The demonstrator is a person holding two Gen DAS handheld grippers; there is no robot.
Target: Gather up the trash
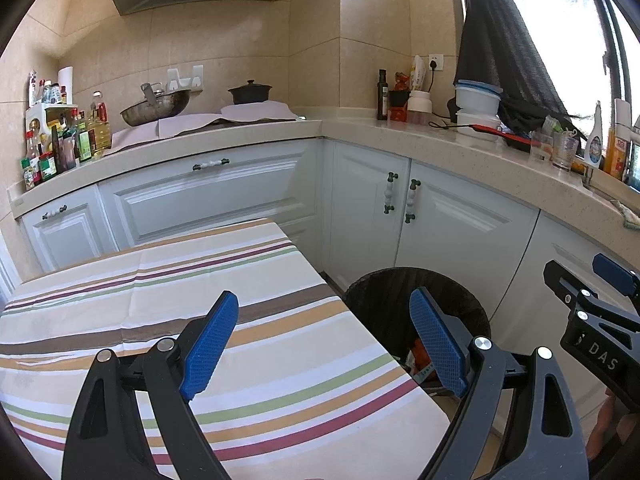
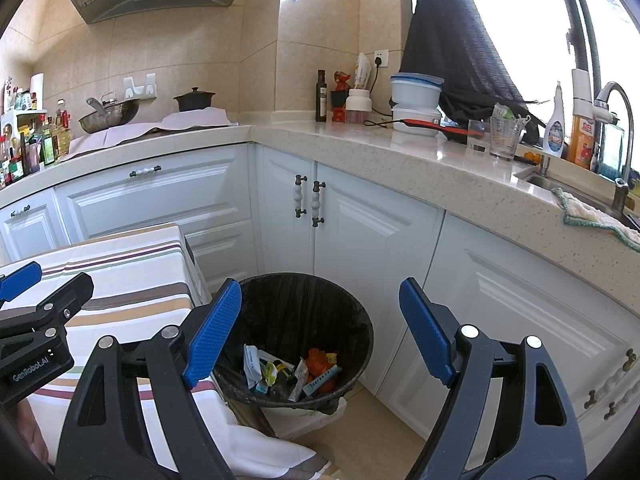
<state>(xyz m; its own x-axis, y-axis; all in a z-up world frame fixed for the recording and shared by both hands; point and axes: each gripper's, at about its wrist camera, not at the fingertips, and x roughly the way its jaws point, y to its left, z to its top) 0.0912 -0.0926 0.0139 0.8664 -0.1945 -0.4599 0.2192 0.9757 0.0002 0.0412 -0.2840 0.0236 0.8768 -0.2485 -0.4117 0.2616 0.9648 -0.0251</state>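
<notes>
Both the left tool (image 1: 324, 340) and right tool (image 2: 320, 328) hang spread and empty; crumpled wrappers (image 2: 292, 372) lie in the round black-lined bin (image 2: 360, 320) right of the striped-cloth bench (image 1: 240, 280); collecting seems finished; any next move needs remaining litter found, perhaps out of view.

- Trash bin (image 2: 304, 320) stands on the floor just right of the cloth-covered table (image 2: 132, 280), in front of the corner cabinets (image 2: 316, 216)
- Wrappers (image 2: 296, 372) lie in the bin's bottom
- Wok (image 2: 108, 114) and lidded pot (image 2: 195, 100) sit on the counter behind the table
- Sink (image 2: 560, 184) is set in the counter far right
</notes>
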